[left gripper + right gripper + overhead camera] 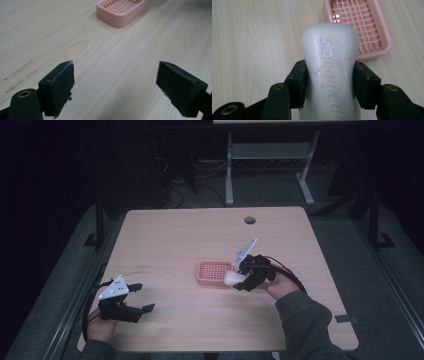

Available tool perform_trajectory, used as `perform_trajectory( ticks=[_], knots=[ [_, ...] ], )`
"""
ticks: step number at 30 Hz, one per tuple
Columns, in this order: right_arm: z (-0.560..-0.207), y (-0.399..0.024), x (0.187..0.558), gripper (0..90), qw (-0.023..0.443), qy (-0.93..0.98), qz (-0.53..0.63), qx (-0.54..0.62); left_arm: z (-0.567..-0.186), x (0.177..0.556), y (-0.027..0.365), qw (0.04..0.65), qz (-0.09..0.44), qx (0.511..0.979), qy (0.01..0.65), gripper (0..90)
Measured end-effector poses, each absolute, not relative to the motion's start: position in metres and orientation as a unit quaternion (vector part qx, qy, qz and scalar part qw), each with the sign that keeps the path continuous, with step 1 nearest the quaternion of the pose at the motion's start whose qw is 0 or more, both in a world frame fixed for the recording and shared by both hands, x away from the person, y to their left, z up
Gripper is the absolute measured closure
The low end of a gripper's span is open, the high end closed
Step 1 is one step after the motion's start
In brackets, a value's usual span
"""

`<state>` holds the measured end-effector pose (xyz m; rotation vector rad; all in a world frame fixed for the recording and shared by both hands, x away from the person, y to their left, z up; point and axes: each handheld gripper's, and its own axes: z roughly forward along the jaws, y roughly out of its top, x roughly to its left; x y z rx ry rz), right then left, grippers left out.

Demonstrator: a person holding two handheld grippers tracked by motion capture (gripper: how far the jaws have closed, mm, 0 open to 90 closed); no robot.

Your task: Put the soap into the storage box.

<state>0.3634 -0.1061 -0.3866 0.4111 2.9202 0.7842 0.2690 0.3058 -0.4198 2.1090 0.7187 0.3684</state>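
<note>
A white bar of soap (330, 67) stamped with a brand name sits between the black jaws of my right gripper (329, 82), which is shut on its sides. From above, the soap (231, 278) hangs just past the right edge of a pink slatted soap dish (214, 272) in the middle of the wooden table (175, 235). The right gripper (239, 279) comes at the dish from the right. My left gripper (142, 296) rests at the table's front left, open, with bare wood between its pads (60, 87). The pink dish (121, 11) lies far ahead of it.
A round cable hole (249, 220) is in the tabletop near the far edge. Dark scuff marks (20, 72) streak the wood by the left gripper. Beyond the table, a white desk frame (270, 165) stands on the dark floor.
</note>
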Motion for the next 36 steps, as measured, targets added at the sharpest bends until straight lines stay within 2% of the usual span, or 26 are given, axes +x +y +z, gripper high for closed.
perform_trajectory(
  ticks=[23,36],
  knots=[
    [-0.376,-0.085,0.388,48.9,0.043,0.957,0.26,0.124,-0.419,0.269,0.307,0.431,0.148,0.841,0.29,14.8],
    [-0.384,-0.073,0.405,48.9,0.038,0.955,0.265,0.124,-0.419,0.269,0.308,0.432,0.147,0.841,0.292,14.8]
  ],
)
